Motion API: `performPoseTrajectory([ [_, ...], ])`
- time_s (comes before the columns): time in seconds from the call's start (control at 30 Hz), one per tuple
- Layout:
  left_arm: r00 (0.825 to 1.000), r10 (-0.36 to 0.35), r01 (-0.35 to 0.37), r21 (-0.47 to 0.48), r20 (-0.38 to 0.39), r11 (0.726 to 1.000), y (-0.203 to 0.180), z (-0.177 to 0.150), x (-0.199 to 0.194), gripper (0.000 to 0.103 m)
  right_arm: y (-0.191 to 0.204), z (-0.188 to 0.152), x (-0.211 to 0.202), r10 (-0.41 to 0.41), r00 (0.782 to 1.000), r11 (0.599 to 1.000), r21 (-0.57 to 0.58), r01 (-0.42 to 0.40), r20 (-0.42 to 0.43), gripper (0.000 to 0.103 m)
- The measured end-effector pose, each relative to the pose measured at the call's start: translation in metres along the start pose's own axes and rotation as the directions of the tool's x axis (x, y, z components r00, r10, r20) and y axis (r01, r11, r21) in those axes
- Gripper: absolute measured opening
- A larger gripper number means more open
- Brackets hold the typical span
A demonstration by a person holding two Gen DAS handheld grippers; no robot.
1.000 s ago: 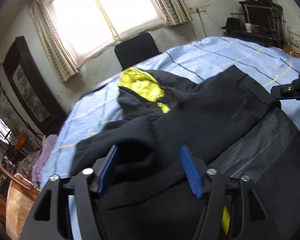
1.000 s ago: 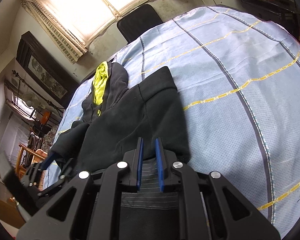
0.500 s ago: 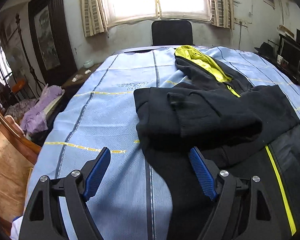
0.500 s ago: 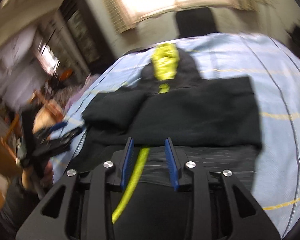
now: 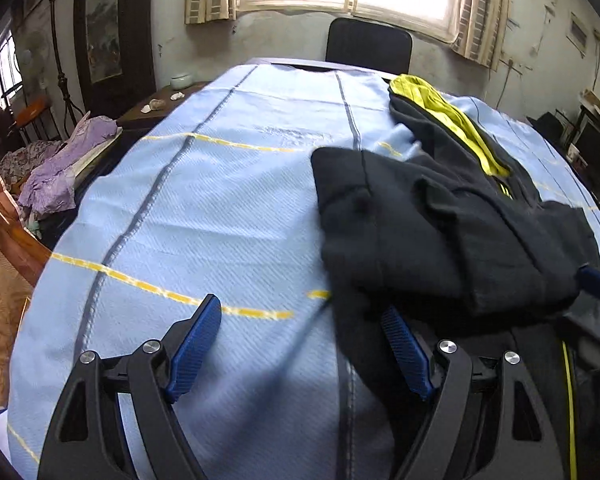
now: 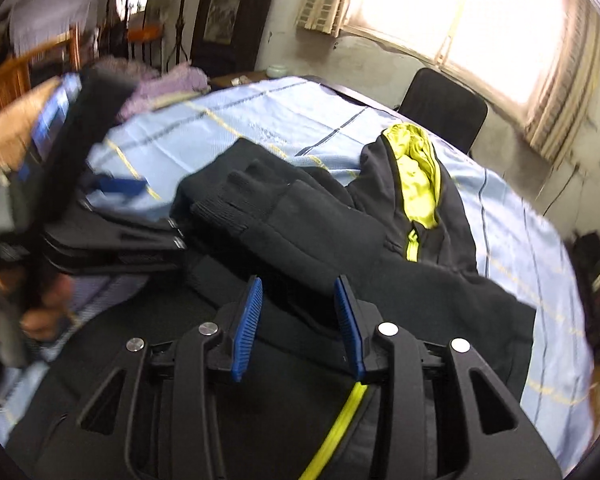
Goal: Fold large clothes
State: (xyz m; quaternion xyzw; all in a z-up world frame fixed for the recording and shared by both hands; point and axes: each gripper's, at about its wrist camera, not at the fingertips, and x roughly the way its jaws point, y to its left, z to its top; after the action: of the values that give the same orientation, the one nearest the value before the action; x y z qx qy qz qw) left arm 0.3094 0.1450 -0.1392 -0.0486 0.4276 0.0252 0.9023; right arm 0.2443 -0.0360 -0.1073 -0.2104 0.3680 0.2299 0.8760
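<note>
A black hooded jacket [image 5: 440, 232] with a yellow-green hood lining [image 5: 452, 120] lies on the blue checked cloth [image 5: 220, 208], its sleeve folded across the body. My left gripper [image 5: 300, 312] is open at the jacket's left edge: one finger hangs over bare cloth, the other over black fabric, and neither grips anything. My right gripper [image 6: 299, 286] hovers over the jacket [image 6: 340, 240] near its yellow zip [image 6: 340, 420]. Its jaws are opening, with fabric below them and nothing pinched. One of the left gripper's blue fingers [image 6: 120, 185] shows blurred in the right wrist view.
A black chair [image 5: 368, 46] stands at the table's far end under a bright window. Purple cloth [image 5: 56, 172] and wooden furniture [image 5: 4, 248] crowd the left side. Shelves with dark equipment [image 5: 592, 148] line the right wall. A hand [image 6: 40, 308] holds the left gripper.
Both grippers rolled and swung sideways. The left one left the top of the jacket for its left edge. The right one went from nearly shut to open and shifted leftward over the jacket.
</note>
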Motion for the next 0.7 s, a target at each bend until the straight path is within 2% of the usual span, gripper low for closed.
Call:
performPoseTrajectory([
  [0.13, 1.000, 0.011, -0.011, 0.030, -0.001, 0.999, -0.003, 0.001, 0.003, 0.081, 0.010, 0.008, 0.020, -0.049, 0.999, 0.997, -0.058, 0.049, -0.001, 0.037],
  [0.27, 1.000, 0.005, -0.005, 0.026, -0.013, 1.000, -0.003, 0.004, 0.007, 0.081, 0.019, 0.011, 0.031, -0.045, 0.999, 0.994, -0.104, 0.043, -0.011, 0.040],
  [0.33, 1.000, 0.004, -0.004, 0.018, -0.017, 1.000, -0.001, 0.005, 0.009, 0.081, 0.024, 0.009, 0.029, -0.026, 1.000, 0.991, -0.132, 0.027, 0.006, 0.046],
  [0.47, 1.000, 0.010, -0.010, 0.018, -0.018, 1.000, -0.001, 0.005, 0.010, 0.081, 0.032, 0.006, 0.029, -0.034, 0.999, 0.984, -0.174, 0.038, 0.026, 0.047],
  [0.5, 1.000, 0.011, -0.010, 0.019, -0.018, 1.000, -0.001, 0.005, 0.010, 0.081, 0.032, 0.007, 0.032, -0.050, 0.998, 0.983, -0.175, 0.054, 0.030, 0.046],
  [0.57, 1.000, 0.009, -0.009, 0.021, -0.018, 1.000, -0.001, 0.006, 0.010, 0.081, 0.028, 0.011, 0.038, -0.067, 0.998, 0.987, -0.144, 0.069, 0.015, 0.029],
  [0.6, 1.000, 0.008, -0.007, 0.022, -0.017, 1.000, -0.001, 0.006, 0.011, 0.081, 0.024, 0.013, 0.039, -0.043, 0.999, 0.992, -0.118, 0.044, 0.004, 0.017],
  [0.63, 1.000, 0.008, -0.007, 0.023, -0.017, 1.000, -0.001, 0.005, 0.011, 0.081, 0.018, 0.015, 0.038, -0.003, 1.000, 0.997, -0.075, 0.003, 0.001, 0.012],
  [0.7, 1.000, 0.005, -0.004, 0.033, -0.016, 0.999, -0.003, 0.005, 0.010, 0.081, 0.008, 0.017, 0.031, 0.021, 1.000, 1.000, -0.016, -0.020, 0.014, 0.010],
])
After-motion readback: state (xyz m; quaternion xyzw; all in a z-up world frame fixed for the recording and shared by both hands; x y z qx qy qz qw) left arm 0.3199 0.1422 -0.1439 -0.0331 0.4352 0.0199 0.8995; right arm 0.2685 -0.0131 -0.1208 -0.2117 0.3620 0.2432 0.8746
